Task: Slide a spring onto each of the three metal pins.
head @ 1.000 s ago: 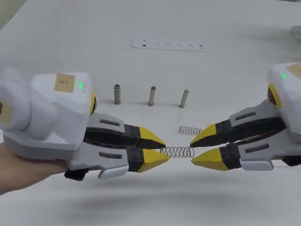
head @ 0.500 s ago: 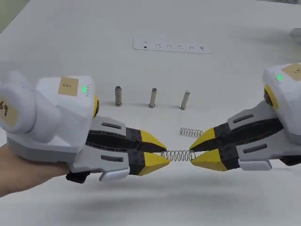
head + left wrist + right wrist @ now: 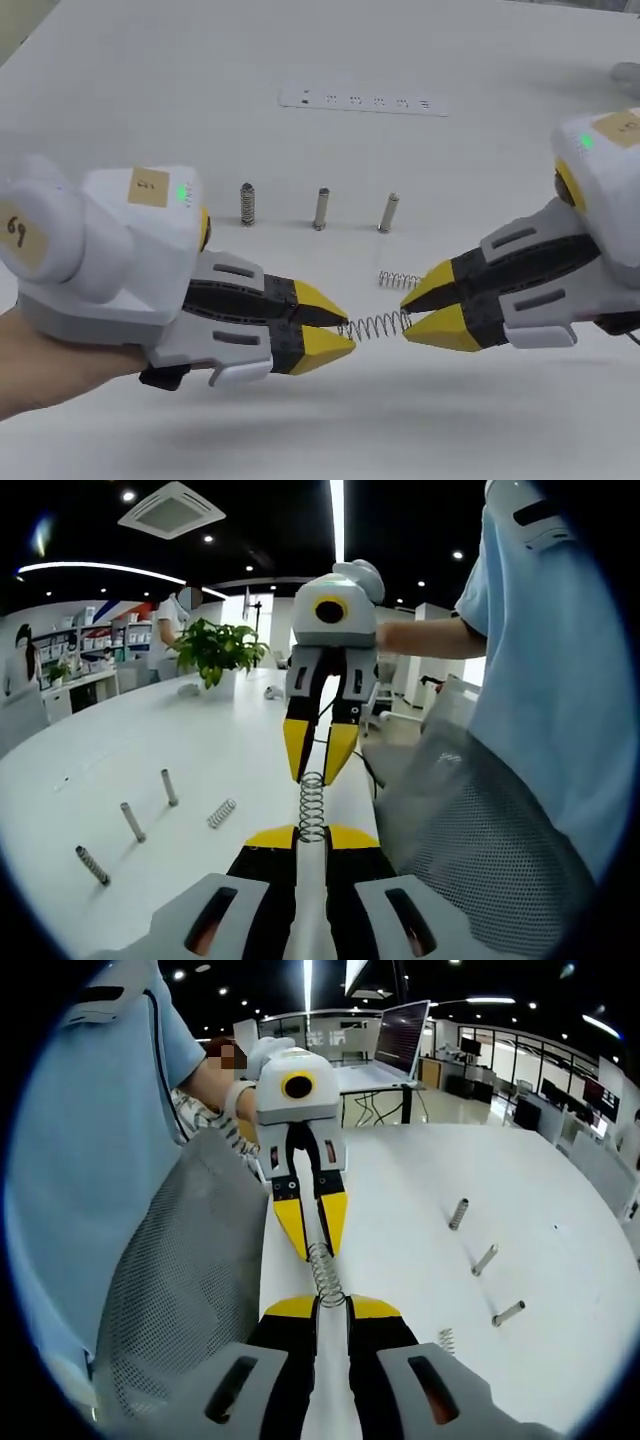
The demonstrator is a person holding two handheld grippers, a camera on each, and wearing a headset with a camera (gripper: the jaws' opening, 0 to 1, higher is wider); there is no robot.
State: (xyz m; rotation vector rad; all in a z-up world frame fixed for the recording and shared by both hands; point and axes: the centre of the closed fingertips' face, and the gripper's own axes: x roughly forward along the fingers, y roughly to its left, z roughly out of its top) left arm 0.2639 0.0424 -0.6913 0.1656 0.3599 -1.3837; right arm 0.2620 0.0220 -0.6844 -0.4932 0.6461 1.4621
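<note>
**Spring (image 3: 375, 323), slim steel coil, held at both ends**

Yellow-tipped left gripper (image 3: 345, 326) and right gripper (image 3: 408, 316) each pinch one end above the white counter (image 3: 150, 90), probably to re-grip it for threading. Second loose coil (image 3: 397, 281) lies beyond. Of three upright metal pins (image 3: 322, 208), leftmost is sprung, two bare.

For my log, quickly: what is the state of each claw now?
Left claw: closed on one end of the spring.
Right claw: closed on the other end.

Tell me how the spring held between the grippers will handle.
The spring is thin, open-coiled wire: probably light and bendy, sagging if the right hand-held gripper lets go. Laid on its side like the loose spring, it could roll.
</note>
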